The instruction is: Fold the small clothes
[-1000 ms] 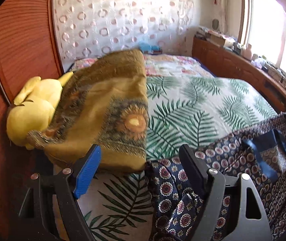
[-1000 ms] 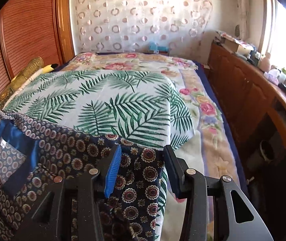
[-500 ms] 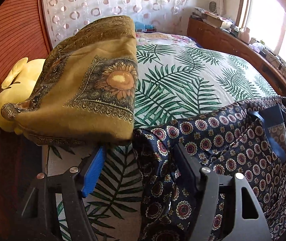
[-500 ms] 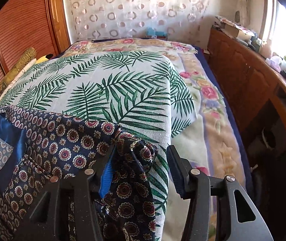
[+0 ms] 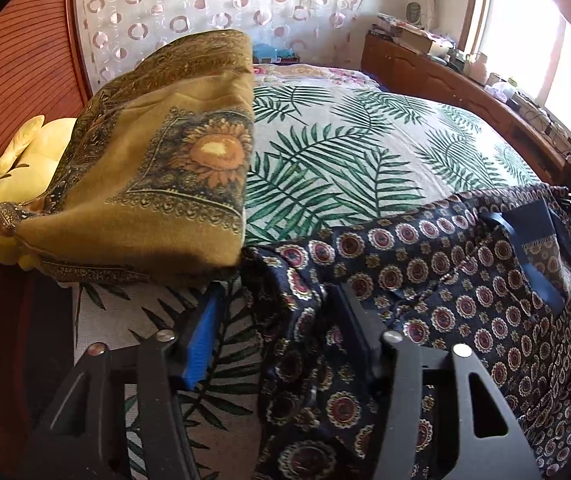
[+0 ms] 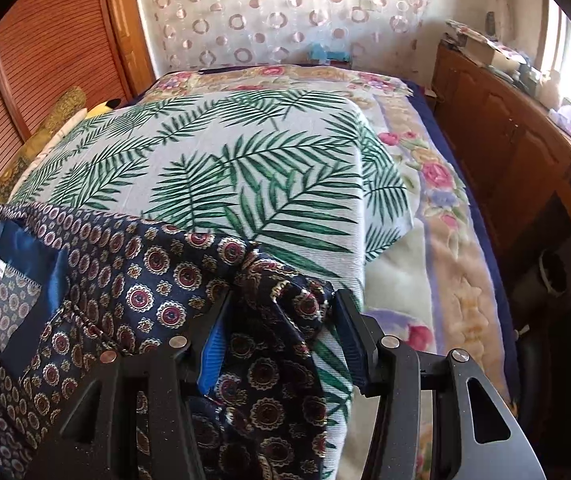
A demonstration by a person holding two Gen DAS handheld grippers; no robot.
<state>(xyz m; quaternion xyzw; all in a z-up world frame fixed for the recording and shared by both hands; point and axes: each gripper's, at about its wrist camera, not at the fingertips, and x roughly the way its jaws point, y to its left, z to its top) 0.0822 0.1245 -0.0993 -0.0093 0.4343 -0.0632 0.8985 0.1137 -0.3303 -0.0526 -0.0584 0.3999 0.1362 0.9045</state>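
A navy garment (image 5: pixel 425 280) printed with round medallions lies along the near edge of the palm-leaf sheet (image 5: pixel 345 160), its blue-lined neck (image 5: pixel 537 264) facing up. My left gripper (image 5: pixel 277 328) straddles the garment's left corner. Its jaws are closing, and a strip of sheet still shows between the blue pad (image 5: pixel 201 340) and the cloth. In the right wrist view the same garment (image 6: pixel 125 280) spreads to the left. Its right corner is bunched between the fingers of my right gripper (image 6: pixel 281 328), which stands open about halfway.
A folded olive sunflower blanket (image 5: pixel 157 176) lies just beyond the left gripper, against a yellow plush toy (image 5: pixel 17 168) and a wooden wardrobe (image 5: pixel 5 80). A flowered blanket (image 6: pixel 445 240) covers the bed's right side. A cluttered wooden cabinet (image 6: pixel 505 152) runs along the right.
The left gripper sank toward the garment's left corner and its jaws narrowed around it. On the right, the garment's corner has bunched up between the fingers.
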